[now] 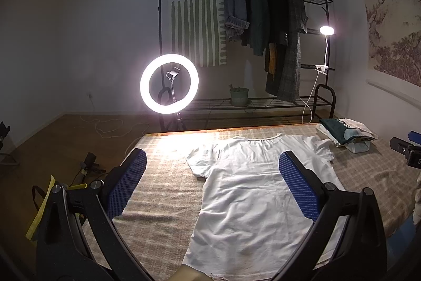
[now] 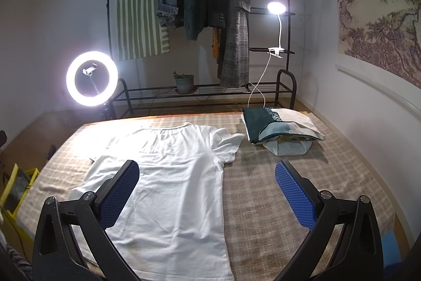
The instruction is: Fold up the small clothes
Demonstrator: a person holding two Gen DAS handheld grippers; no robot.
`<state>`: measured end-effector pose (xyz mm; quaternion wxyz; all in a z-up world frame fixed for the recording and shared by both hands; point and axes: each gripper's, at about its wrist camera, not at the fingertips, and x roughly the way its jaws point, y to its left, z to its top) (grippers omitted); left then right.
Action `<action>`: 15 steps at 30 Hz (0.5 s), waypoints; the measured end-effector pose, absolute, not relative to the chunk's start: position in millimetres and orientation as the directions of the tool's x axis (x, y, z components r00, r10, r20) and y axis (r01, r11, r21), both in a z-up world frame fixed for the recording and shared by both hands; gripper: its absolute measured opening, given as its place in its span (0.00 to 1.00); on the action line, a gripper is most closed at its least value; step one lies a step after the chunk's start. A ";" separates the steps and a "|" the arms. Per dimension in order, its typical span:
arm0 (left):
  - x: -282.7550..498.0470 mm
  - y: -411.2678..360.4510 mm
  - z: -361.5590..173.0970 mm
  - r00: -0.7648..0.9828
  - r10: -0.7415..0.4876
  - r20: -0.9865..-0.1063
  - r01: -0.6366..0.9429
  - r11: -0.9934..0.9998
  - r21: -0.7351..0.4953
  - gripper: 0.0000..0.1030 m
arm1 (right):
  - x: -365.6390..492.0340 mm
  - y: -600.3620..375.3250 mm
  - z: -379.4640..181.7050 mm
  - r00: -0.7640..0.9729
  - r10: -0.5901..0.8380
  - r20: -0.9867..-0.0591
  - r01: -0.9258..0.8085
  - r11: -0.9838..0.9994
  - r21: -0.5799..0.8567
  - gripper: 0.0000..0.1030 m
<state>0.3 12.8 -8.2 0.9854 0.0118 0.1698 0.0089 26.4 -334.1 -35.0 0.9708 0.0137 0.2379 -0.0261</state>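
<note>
A white T-shirt (image 1: pixel 252 188) lies spread flat on the checked bed cover (image 1: pixel 163 191), collar toward the far edge, both sleeves out. My left gripper (image 1: pixel 213 157) hovers open above the shirt's left half, its blue pads (image 1: pixel 129 181) wide apart and holding nothing. In the right wrist view the same T-shirt (image 2: pixel 171 175) lies left of centre. My right gripper (image 2: pixel 208 167) is open over the shirt's right edge and the bare bed cover (image 2: pixel 263 188), empty. The right gripper's body (image 1: pixel 407 149) shows at the right edge of the left wrist view.
A stack of folded clothes (image 2: pixel 279 128) sits at the bed's far right corner. Beyond the bed stand a lit ring light (image 2: pixel 92 78), a clothes rack (image 2: pixel 205 17) with hanging coats, a clip lamp (image 2: pixel 276 8) and a potted plant (image 2: pixel 184 82). A yellow bag (image 2: pixel 18 183) lies left of the bed.
</note>
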 end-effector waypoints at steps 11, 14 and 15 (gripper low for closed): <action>2.3 25.0 -16.5 0.933 0.060 -0.356 -0.047 0.998 0.046 1.00 | 31.1 -320.5 -38.3 0.884 -0.022 -0.467 0.034 0.999 0.017 1.00; 4.4 33.3 -22.8 0.922 0.068 -0.380 -0.056 0.998 0.041 1.00 | 37.7 -309.6 -40.7 0.879 0.008 -0.477 -0.001 1.000 0.014 1.00; 5.0 37.0 -26.3 0.918 0.071 -0.391 -0.061 0.997 0.037 1.00 | 40.4 -305.8 -41.4 0.877 0.016 -0.479 -0.013 1.000 0.010 1.00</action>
